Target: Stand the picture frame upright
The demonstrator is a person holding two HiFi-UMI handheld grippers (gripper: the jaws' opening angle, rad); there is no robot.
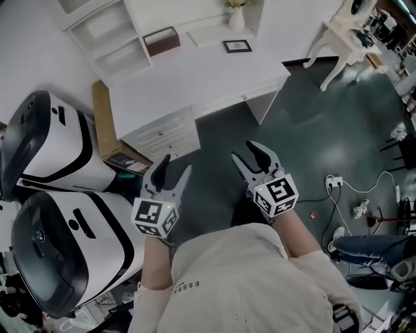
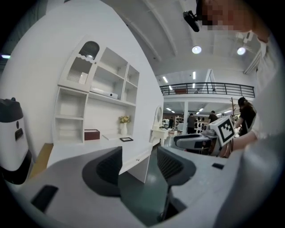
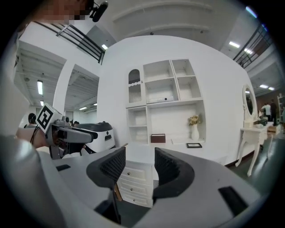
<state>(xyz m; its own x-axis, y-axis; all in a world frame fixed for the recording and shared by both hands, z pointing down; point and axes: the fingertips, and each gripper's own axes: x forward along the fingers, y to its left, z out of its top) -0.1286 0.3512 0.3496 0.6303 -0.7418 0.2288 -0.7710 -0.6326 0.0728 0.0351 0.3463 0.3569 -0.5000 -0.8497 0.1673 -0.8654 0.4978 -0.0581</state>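
The small black-rimmed picture frame [image 1: 237, 46] appears to lie flat towards the back of the white table [image 1: 195, 78], just in front of a white vase of flowers [image 1: 236, 18] and well apart from both grippers. The left gripper [image 1: 176, 165] and right gripper [image 1: 244, 151] hang near the person's body, jaws spread wide and empty. The step in hand looks like the approach. Close in on the table, bring one gripper low to a frame edge clear of the vase, and keep the other to steady it.
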